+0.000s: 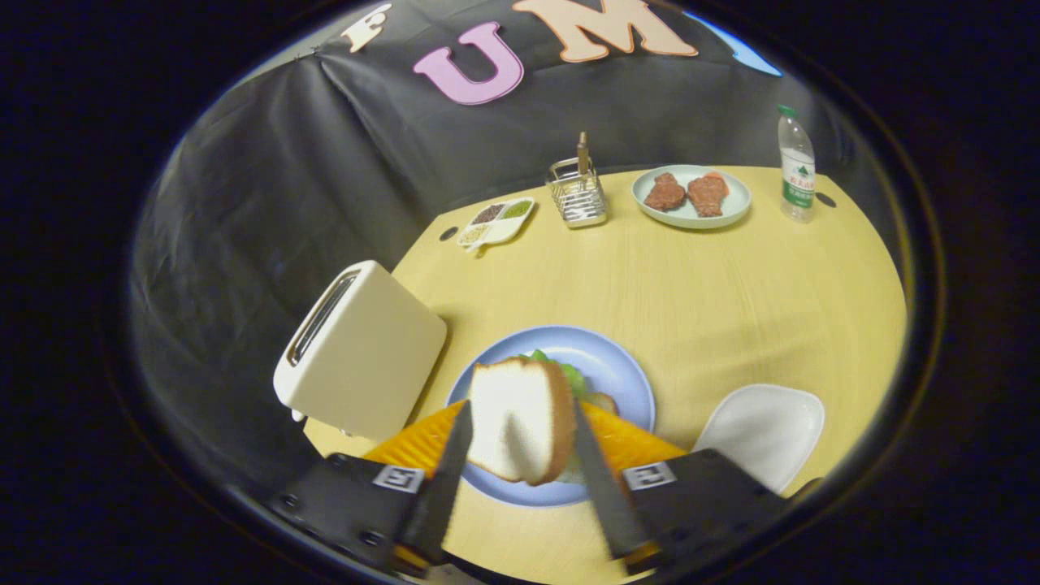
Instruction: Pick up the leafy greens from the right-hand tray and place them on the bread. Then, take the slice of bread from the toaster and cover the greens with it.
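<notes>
In the gripper view, the gripper [520,422] holds a slice of bread [520,418] between its two fingers, which press on the slice from both sides; the fingers stand about one slice-width apart and the slice is upright, a little tilted, with its white face toward the camera. The slice hangs over a blue plate [605,366] that lies near the front edge of the tabletop [731,301]. On this plate, just beyond the held slice, some leafy greens [569,374] show, and beside them a small brown piece of another bread [601,400] is visible; how exactly the greens lie on it is hidden by the slice. To the left of the plate, at the left edge of the tabletop, a cream toaster [361,349] stands with its slot turned up and to the left. To the right of the plate, close to the front right edge, a white tray [764,431] lies. At the far edge of the tabletop there are a small divided dish [496,222], a wire holder [577,195], a pale plate [691,213] with two brown pieces of meat [686,193], and a water bottle [796,166] near the far right corner.
</notes>
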